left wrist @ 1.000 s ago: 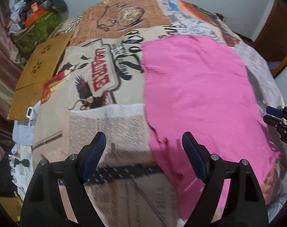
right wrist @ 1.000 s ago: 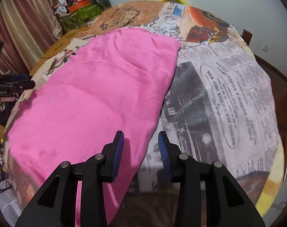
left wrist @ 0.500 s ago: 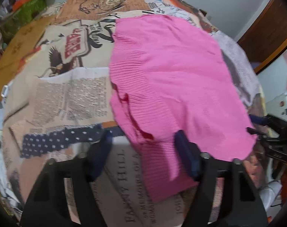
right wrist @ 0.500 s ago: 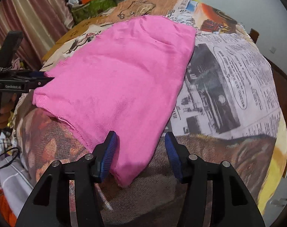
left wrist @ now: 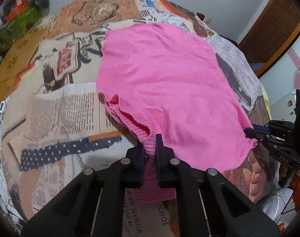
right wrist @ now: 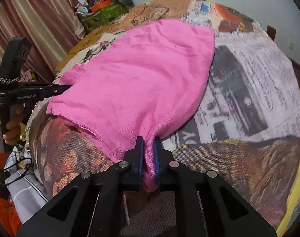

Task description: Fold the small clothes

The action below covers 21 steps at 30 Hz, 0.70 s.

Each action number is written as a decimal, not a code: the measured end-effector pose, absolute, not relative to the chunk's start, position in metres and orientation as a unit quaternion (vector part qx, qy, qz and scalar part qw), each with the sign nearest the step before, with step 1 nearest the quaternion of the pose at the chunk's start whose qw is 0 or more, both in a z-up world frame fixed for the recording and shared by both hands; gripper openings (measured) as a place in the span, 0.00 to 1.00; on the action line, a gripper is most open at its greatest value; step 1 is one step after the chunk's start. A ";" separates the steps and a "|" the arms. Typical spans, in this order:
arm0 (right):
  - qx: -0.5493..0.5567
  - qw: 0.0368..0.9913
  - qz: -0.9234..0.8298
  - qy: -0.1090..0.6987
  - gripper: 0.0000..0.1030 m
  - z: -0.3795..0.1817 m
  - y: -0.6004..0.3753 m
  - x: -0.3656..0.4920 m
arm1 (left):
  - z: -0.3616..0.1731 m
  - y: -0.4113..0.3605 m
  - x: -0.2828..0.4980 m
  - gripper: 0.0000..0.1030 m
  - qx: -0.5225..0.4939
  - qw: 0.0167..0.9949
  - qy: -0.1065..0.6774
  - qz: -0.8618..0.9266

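Since the earlier frames both pairs of jaws, then spread above the cloth, have been brought together on the near edge of the pink knitted garment (left wrist: pixel 161 83). The left gripper (left wrist: pixel 150 148) is closing, its blue-padded fingers pinching a ribbed fold of the near-left corner, which is bunched and lifted between them. In the right wrist view the right gripper (right wrist: pixel 148 154) is seen pressed together on the near-right corner of the same garment (right wrist: pixel 142 75), with a narrow ridge of fabric squeezed between the pads.

The garment is spread flat across a bed cover printed with newspaper and poster patterns (left wrist: pixel 57 106), reaching from the grippers at 6 o'clock up toward 12 o'clock. In the left view the right gripper appears at 3 o'clock, touching the cloth's edge. In the right view the left gripper is seen at 9 o'clock, held by a hand (right wrist: pixel 10 126) beside an orange sleeve.

A flat brown cardboard sheet (left wrist: pixel 17 57) lies at 10 o'clock in the left view, well apart from the garment, and a heap of clothes and a green bag (right wrist: pixel 102 13) is piled at 11 o'clock in the right view, before a striped curtain (right wrist: pixel 37 25). A wooden door (left wrist: pixel 276 29) stands at 2 o'clock. Bare cover is left open on both sides of the garment and beyond its far edge.
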State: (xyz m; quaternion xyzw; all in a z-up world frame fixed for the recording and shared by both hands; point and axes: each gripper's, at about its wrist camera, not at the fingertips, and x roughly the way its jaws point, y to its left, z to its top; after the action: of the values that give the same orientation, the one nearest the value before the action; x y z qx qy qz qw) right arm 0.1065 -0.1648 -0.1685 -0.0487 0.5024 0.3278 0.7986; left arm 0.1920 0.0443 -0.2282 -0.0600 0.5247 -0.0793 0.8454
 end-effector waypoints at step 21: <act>-0.041 0.861 0.325 0.390 0.07 -0.099 -0.156 0.178 | -0.155 0.066 0.284 0.07 -0.050 0.895 0.442 -0.030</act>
State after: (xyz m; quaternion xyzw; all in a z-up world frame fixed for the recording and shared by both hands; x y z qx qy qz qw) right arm 0.1777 -0.1564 -0.0991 -0.0409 0.3901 0.3245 0.8607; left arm 0.2843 0.0663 -0.1550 -0.0496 0.4418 -0.0297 0.8952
